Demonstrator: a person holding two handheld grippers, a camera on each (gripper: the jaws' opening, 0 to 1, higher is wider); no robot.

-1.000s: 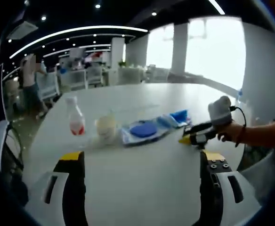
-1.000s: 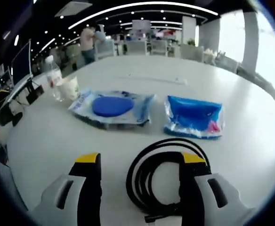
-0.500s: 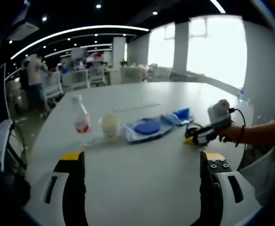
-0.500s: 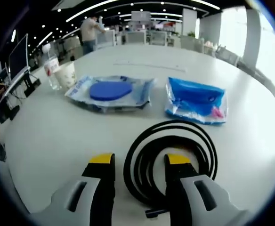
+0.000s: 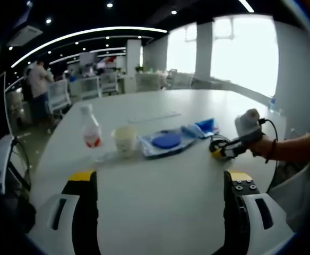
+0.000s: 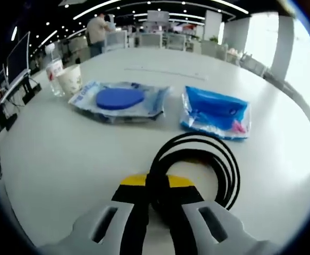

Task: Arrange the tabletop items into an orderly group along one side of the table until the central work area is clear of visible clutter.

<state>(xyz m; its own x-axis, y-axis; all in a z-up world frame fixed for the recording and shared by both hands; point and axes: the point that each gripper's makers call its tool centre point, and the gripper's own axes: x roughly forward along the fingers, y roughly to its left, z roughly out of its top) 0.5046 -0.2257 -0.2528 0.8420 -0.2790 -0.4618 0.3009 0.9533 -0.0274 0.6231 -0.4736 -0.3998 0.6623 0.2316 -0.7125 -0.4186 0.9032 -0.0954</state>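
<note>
Low in the right gripper view, the right gripper (image 6: 156, 192) has its jaws clamped on the coiled black cable (image 6: 197, 164), lying on the white bench (image 6: 65, 149). Beyond it, upper centre: a clear bag with a blue disc (image 6: 118, 100), beside a blue plastic packet (image 6: 214, 112); a paper cup (image 6: 70, 81) and clear plastic bottle (image 6: 53, 62) upper left. Left gripper (image 5: 157, 204) jaws stand wide apart over bare bench.
</note>
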